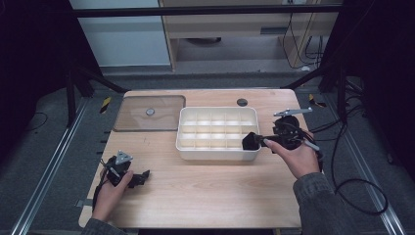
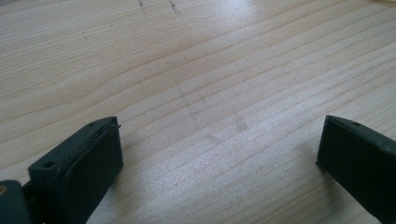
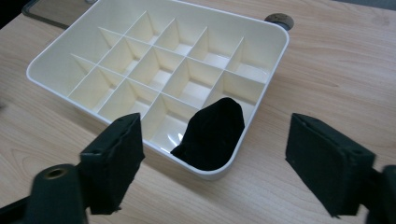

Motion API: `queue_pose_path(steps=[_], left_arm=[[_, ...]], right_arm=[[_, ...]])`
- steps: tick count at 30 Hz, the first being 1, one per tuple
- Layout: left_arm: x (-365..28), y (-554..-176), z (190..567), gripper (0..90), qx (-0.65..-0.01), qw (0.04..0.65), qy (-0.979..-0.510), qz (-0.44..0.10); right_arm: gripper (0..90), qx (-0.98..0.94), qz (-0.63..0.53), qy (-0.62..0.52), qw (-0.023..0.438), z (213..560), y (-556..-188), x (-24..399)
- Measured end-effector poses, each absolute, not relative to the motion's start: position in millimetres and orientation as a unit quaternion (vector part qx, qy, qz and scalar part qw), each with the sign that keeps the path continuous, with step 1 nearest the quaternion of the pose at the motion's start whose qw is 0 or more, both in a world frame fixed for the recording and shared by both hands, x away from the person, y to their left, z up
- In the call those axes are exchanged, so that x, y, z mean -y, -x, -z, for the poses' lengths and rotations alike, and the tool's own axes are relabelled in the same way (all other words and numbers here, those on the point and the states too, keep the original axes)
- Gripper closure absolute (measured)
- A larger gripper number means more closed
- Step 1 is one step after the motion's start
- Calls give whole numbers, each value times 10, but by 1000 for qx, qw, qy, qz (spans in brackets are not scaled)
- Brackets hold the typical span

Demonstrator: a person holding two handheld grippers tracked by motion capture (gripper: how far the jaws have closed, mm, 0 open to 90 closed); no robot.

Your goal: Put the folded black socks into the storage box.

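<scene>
Two tools gaping, empty | wooden table (image 1: 205,191) | divided tray (image 1: 218,154), black cloth (image 3: 212,135) inside | dark room

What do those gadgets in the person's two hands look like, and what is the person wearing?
Each hand carries a black tool: the left tool and the right tool both end in two blocky, flat-faced black jaws. A grey three-cornered plate sits on top of the left one, and a black cable trails from the right one. The sleeves are dark grey.
</scene>
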State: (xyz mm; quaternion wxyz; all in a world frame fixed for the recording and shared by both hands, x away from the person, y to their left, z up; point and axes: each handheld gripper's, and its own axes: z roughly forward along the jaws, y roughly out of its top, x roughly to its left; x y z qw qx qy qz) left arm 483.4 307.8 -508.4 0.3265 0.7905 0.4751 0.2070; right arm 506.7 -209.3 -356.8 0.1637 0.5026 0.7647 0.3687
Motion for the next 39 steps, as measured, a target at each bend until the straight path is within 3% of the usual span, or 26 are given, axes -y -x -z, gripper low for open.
queue_pose_path(steps=[2, 6, 20, 39], left_arm=[[-3078, -4834, 5084, 0, -475, 326, -791, -207], [-3078, -4834, 5084, 0, -475, 327, -790, -207], [-3075, -4832, 5084, 0, -475, 326, -790, -207], [-3071, -4829, 5085, 0, -475, 326, -790, -207]], right_arm=[[99, -762, -368, -505, 171, 3579, -5049, 2101], [65, -759, -370, -507, 175, 3616, -5006, 2161], [132, -755, -359, -526, 157, 4018, -4807, 2467], [134, -762, -334, -525, 176, 4759, -4512, 2558]])
